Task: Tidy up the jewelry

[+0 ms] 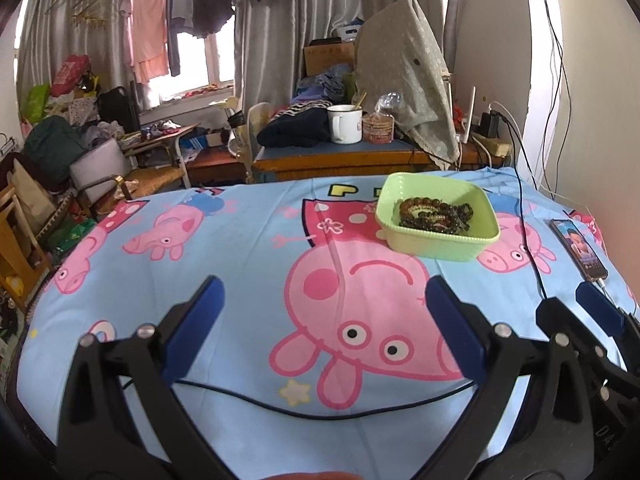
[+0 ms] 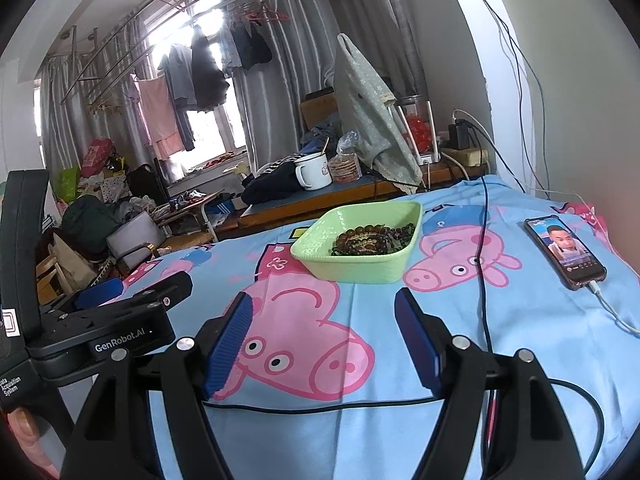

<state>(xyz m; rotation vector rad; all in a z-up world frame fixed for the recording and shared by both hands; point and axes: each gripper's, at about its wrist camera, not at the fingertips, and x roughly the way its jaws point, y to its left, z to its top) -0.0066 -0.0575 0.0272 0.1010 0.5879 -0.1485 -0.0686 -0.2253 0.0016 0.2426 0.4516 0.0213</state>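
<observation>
Green plastic, the tray sits on the cartoon-pig sheet with a heap of dark and brown bead bracelets inside it, piled toward its far right corner. From the left gripper the tray lies at about one o'clock, well apart from the blue pads; that gripper's jaws stand wide with only sheet between them. The right gripper sees the tray at twelve o'clock, also apart, and its jaws are spread with nothing between them. A lit phone rests at two o'clock from the right gripper, a white cable plugged into its near end. A black cable crosses the sheet just ahead of both grippers.
</observation>
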